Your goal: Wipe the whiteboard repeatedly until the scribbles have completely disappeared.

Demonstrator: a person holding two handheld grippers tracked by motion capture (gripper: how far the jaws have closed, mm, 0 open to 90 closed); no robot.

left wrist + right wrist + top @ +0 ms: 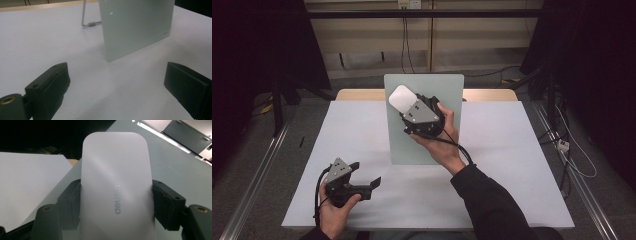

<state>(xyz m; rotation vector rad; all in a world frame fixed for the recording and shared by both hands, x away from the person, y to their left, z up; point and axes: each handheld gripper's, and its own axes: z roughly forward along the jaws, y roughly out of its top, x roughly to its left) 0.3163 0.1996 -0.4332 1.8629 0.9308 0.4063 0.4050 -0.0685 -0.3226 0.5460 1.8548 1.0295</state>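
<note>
Right tongs (116, 202) clamp the white eraser (116, 182) against the board (424, 120); left tongs (116, 82) gape.

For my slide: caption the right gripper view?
Right tool clamps a white eraser by its sides, before a pale glass board.

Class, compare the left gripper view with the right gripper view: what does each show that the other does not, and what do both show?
Left gripper view alone: the left gripper with jaws wide apart and nothing between them, and the thin metal stand leg behind the upright board.

Right gripper view alone: the white eraser marked with grey lettering, clamped at its sides by the right gripper.

Both: the pale green glass board and the white table surface.
</note>
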